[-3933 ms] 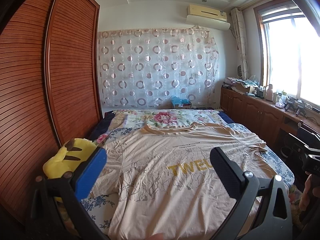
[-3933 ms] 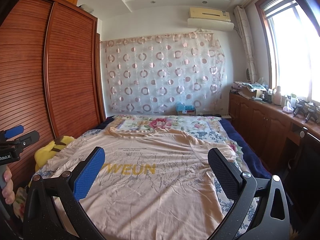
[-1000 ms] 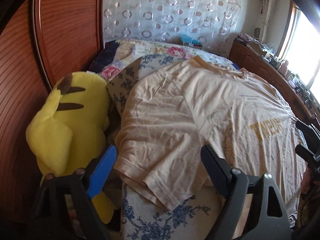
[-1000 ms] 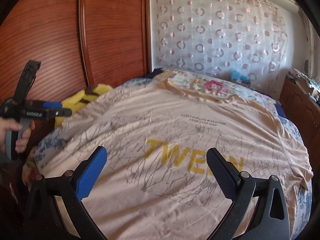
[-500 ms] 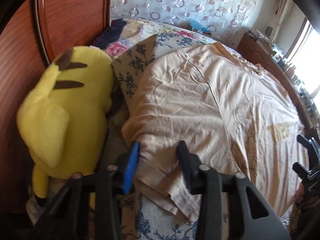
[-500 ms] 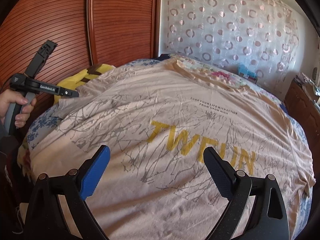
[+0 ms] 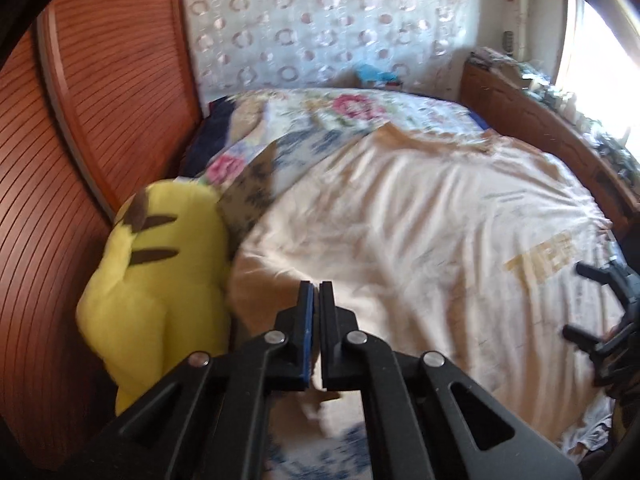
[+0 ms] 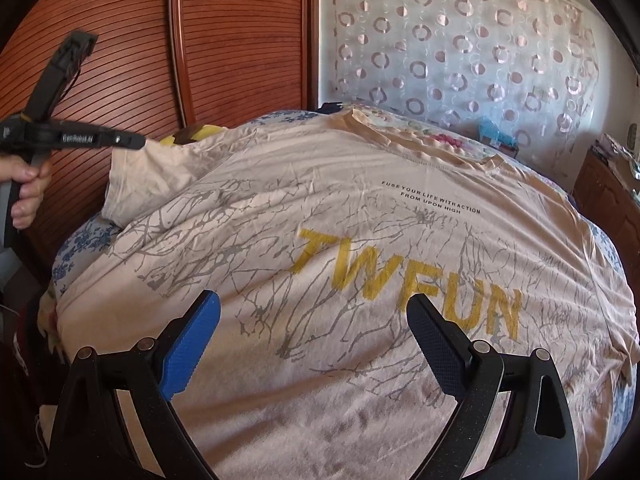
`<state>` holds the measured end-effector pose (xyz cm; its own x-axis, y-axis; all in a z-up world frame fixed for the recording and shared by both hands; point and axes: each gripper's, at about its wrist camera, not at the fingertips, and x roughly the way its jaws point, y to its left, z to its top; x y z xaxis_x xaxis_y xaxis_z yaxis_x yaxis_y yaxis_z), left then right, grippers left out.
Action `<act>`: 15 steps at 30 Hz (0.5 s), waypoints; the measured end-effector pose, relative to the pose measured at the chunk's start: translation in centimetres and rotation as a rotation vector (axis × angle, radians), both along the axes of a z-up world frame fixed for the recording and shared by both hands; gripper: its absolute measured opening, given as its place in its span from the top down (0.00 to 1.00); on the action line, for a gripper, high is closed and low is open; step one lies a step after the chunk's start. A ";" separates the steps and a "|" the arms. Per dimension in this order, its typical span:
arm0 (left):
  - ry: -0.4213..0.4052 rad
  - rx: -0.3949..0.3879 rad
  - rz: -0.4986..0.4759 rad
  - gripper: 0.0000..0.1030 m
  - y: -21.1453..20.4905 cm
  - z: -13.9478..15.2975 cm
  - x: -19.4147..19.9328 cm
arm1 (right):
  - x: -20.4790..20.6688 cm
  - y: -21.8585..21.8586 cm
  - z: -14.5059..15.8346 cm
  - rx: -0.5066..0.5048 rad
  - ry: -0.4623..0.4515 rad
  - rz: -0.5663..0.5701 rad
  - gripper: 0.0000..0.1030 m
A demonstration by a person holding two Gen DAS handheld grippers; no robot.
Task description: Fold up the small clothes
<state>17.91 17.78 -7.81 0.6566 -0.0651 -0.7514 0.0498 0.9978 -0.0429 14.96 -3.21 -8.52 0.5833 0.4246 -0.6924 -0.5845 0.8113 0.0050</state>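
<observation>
The left gripper (image 7: 314, 294) is clamped together on the sleeve (image 8: 148, 172) of the one beige T-shirt (image 8: 360, 240), pinching the cloth at the shirt's left edge and holding it raised off the bed (image 8: 76, 240); in the right wrist view the sleeve hangs from its tip. A second ago those jaws stood wide apart over the flat sleeve, and half a second ago they were half closed around it. The right gripper (image 8: 312, 332) hovers with jaws apart low over the shirt's lower front, just short of the yellow lettering, nothing between them; it sits nearer the cloth than a second ago. The shirt lies spread face up across the bed. Beside the sleeve leans one yellow plush (image 7: 160, 280), against the wardrobe (image 7: 100, 100). Beyond hangs one ringed curtain (image 8: 460, 40).
</observation>
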 end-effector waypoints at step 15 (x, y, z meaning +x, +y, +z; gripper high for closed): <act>-0.027 -0.062 -0.222 0.92 -10.1 4.5 1.9 | 0.3 -1.5 0.3 0.059 0.031 -0.023 0.07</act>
